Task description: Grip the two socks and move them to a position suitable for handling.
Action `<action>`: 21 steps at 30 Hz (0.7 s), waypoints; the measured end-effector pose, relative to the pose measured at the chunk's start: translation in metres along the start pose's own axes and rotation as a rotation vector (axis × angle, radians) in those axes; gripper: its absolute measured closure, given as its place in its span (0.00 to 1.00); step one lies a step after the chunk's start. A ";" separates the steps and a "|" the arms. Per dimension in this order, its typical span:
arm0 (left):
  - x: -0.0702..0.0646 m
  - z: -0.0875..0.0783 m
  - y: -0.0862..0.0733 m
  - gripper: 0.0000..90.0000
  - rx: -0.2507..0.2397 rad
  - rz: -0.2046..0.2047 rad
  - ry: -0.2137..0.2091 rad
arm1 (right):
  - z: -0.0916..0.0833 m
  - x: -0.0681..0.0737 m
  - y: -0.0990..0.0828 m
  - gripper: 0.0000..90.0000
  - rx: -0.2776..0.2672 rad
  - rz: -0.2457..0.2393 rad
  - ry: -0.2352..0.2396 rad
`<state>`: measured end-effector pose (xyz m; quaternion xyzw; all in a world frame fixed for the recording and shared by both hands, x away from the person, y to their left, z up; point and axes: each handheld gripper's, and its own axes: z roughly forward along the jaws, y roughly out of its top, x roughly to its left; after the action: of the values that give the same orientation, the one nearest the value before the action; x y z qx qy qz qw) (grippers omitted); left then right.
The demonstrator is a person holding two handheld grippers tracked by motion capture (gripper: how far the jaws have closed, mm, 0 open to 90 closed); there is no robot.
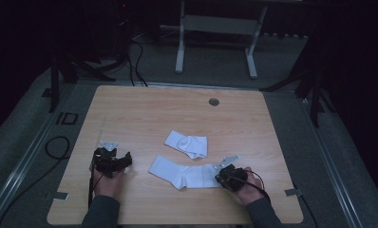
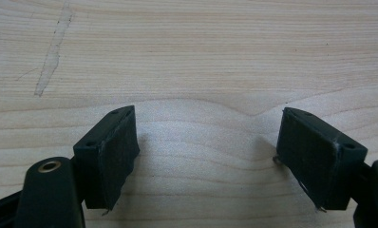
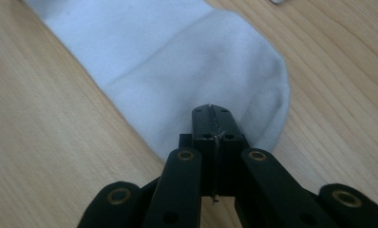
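Observation:
Two white socks lie on the wooden table (image 1: 130,109). The longer sock (image 1: 184,173) is stretched out flat near the front, and a shorter folded sock (image 1: 187,144) lies just behind it. My right gripper (image 1: 225,174) (image 3: 213,114) is shut, with its tips over the toe end of the long sock (image 3: 177,71). No fabric shows between the jaws, and the sock lies unpuckered. My left gripper (image 1: 112,159) (image 2: 208,137) is open low over bare wood, well to the left of the socks, with nothing between its pads (image 2: 113,152).
A small round metal grommet (image 1: 213,101) sits in the table near the far edge. Bits of tape (image 1: 60,195) mark the front corners. A pale scuff (image 2: 51,52) streaks the wood ahead of the left gripper. Cables and stand legs (image 1: 180,52) lie on the dark floor beyond.

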<state>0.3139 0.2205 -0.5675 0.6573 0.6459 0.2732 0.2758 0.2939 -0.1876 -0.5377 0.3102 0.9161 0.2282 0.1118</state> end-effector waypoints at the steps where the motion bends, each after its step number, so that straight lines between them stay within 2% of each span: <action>1: 0.000 0.000 0.000 0.24 -0.002 -0.003 0.000 | 0.000 0.001 0.001 1.00 -0.003 -0.006 0.003; 9: 0.000 0.000 0.000 0.24 -0.001 0.000 -0.001 | 0.003 0.012 0.006 1.00 -0.010 -0.027 0.028; 21: -0.001 0.000 0.000 0.24 -0.002 -0.001 -0.002 | 0.005 0.012 0.008 1.00 -0.023 -0.034 0.051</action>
<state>0.3137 0.2199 -0.5676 0.6570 0.6456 0.2731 0.2774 0.2905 -0.1724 -0.5392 0.2876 0.9211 0.2446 0.0956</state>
